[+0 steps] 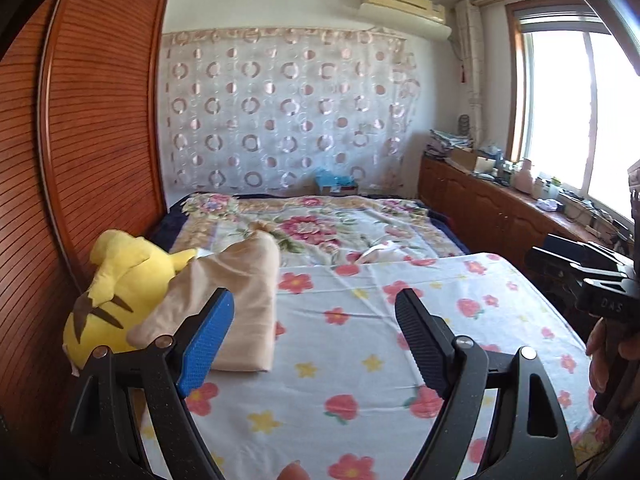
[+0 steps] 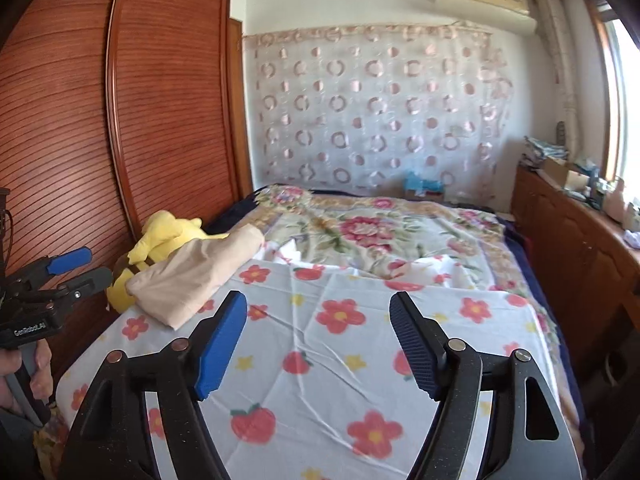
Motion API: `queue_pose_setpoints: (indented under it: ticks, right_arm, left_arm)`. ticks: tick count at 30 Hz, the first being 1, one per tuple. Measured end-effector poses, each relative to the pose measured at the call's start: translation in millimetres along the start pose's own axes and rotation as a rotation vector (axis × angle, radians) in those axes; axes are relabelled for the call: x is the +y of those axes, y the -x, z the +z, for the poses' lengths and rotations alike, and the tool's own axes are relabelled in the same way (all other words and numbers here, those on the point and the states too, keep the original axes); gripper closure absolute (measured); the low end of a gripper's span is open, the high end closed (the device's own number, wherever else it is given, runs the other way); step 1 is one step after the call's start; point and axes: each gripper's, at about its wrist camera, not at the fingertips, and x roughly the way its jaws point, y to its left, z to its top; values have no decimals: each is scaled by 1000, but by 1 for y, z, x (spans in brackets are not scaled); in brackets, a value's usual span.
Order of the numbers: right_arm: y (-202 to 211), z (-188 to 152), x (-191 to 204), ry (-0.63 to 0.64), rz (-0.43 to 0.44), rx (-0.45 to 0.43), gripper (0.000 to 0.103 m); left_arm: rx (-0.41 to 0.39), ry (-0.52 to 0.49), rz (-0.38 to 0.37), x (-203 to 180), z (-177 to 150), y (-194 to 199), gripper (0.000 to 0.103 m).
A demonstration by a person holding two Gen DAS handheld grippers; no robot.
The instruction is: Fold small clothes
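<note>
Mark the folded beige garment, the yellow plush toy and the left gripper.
folded beige garment (image 1: 244, 304), left wrist view, middle of top layer
yellow plush toy (image 1: 120, 280), left wrist view, its yellow back
left gripper (image 1: 316, 336), left wrist view, midway between the fingers

A yellow plush toy lies at the bed's left edge, against the brown slatted wardrobe. A white sheet with red flowers covers the bed. Far ahead hangs a curtain with circles, an air conditioner above it.
</note>
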Motion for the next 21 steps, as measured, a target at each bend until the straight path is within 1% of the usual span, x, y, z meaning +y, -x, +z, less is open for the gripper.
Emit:
queue_pose_setpoints:
  ticks: [2, 5, 9, 14, 21]
  right_arm:
    - [21, -6, 4, -18, -38, -27, 27]
    - [51, -10, 9, -44, -68, -70, 27]
    - [73, -22, 17, -56, -106, -93, 27]
    - [74, -28, 31, -68, -120, -96, 27]
    - [73, -32, 34, -90, -130, -103, 27]
  left_arm:
    - [-14, -14, -12, -13, 6, 6, 20]
    - [-25, -22, -29, -26, 10, 16, 20]
    - [-27, -34, -36, -35, 13, 24, 20]
    - [-45, -38, -42, -42, 14, 31, 20]
    - [-48, -49, -31, -47, 13, 32, 20]
